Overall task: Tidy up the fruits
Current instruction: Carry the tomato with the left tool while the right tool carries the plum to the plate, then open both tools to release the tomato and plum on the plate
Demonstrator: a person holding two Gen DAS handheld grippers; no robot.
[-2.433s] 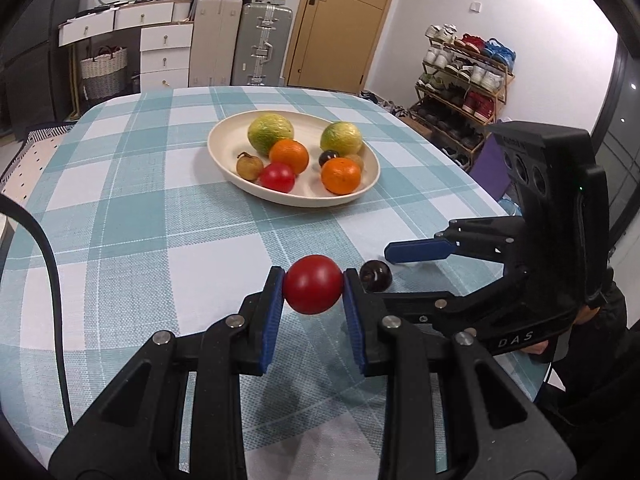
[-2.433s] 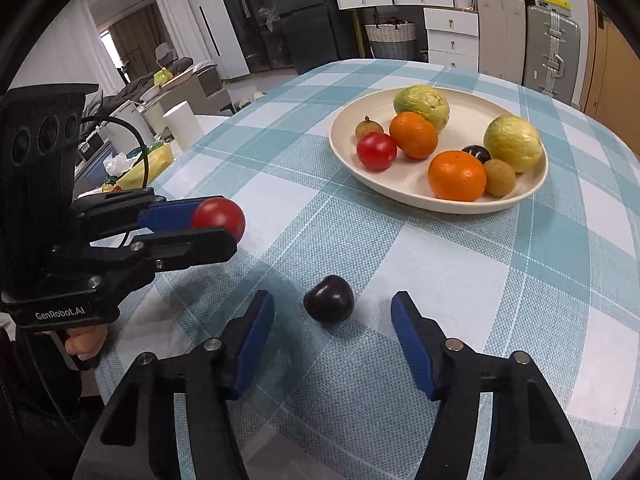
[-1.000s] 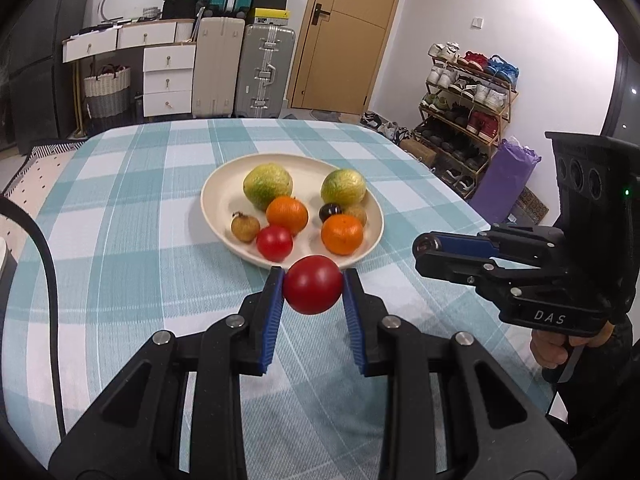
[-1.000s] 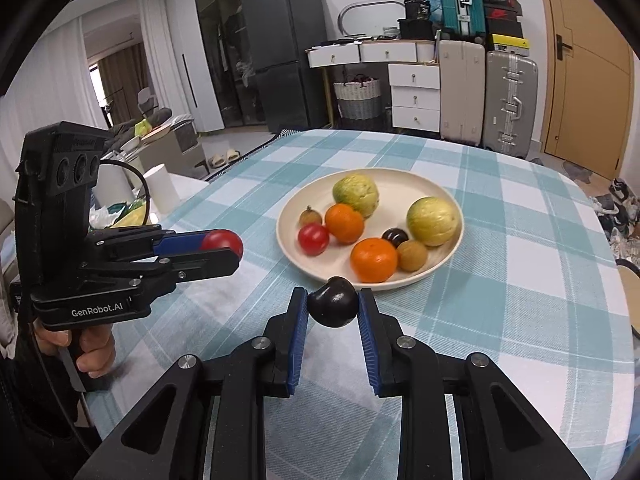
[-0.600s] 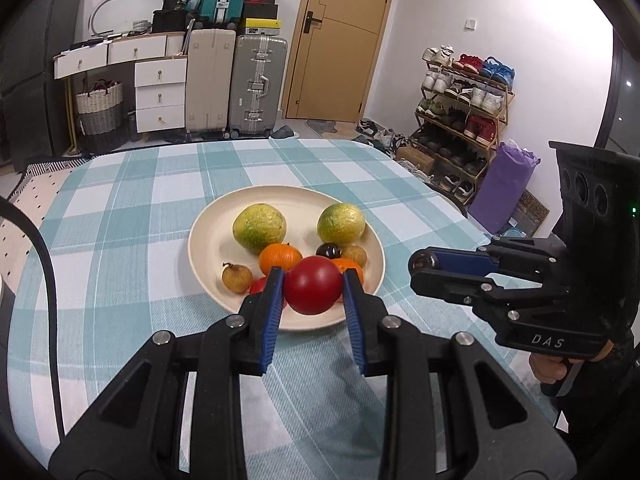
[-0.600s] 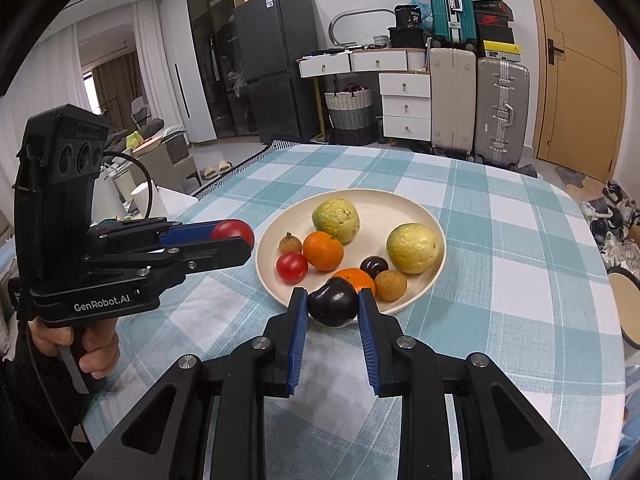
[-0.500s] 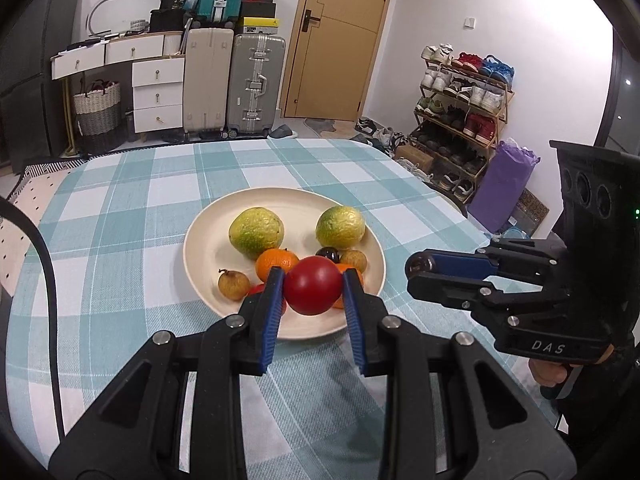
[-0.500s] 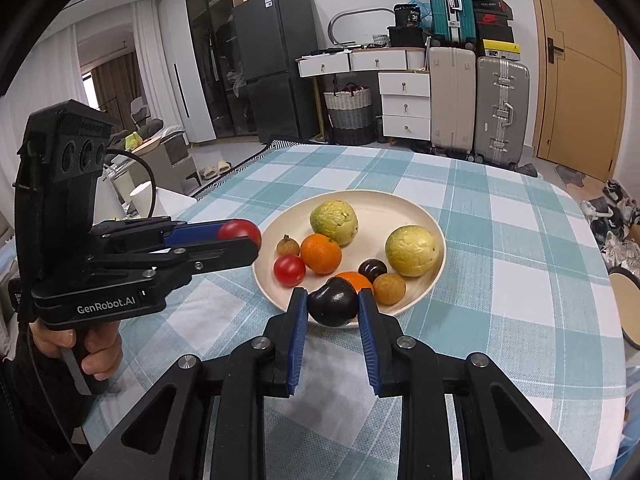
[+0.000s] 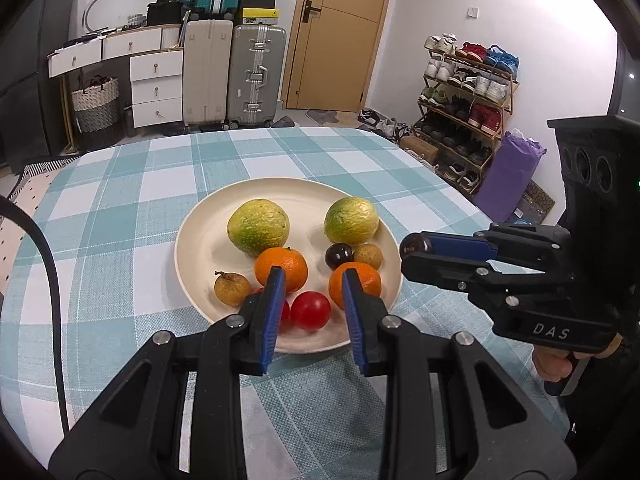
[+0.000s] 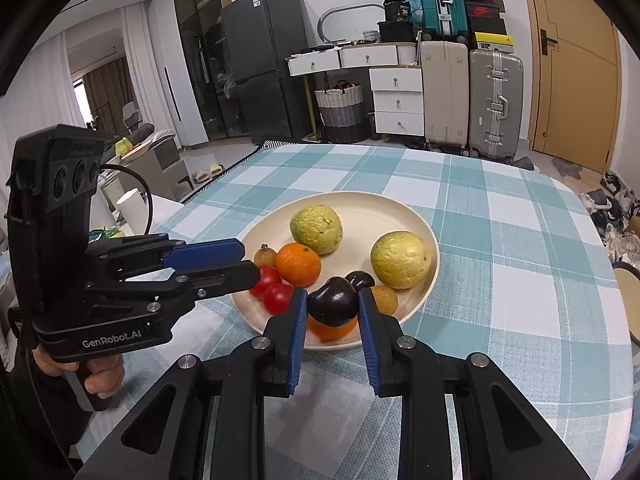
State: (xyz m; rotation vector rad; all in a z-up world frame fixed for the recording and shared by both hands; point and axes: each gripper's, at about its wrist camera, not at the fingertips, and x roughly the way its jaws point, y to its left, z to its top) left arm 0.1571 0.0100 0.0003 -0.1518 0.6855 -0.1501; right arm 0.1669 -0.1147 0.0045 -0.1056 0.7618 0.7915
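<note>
Now we hold both grippers over the near rim of the plate (image 9: 192,224), which sits on the checked desk (image 9: 120,200).

Our left gripper (image 9: 310,300) has its jaws apart with nothing between the blue pads. A red tomato (image 9: 310,310) lies on the plate below the gap, free of both pads. A second red tomato (image 9: 283,309) sits just beside it, mostly hidden behind the left pad. From the right wrist view the two tomatoes (image 10: 277,298) (image 10: 265,276) touch each other at the plate's left edge, under the tip of the left gripper (image 10: 236,262).

Our right gripper (image 10: 332,306) is clamped on a dark plum (image 10: 332,306), pinched between its pads and held above the plate, over an orange (image 10: 332,330) that shows only below the plum. In the left wrist view the right gripper (image 9: 412,250) reaches in from the right at the plate's edge, with the plum showing only as a dark round spot at its tip.

On the plate we also see two large yellow-green fruits (image 9: 258,226) (image 9: 351,220) at the back, another orange (image 9: 281,270) between the left one and the tomatoes, a second dark plum (image 9: 338,255) touching a small brown fruit (image 9: 367,254), and another small brown fruit (image 9: 231,289) at the left, near the tomatoes.

Behind the desk stand suitcases (image 9: 256,74), white drawers (image 9: 156,92), a door (image 9: 344,32) and a shoe rack (image 9: 464,92).
</note>
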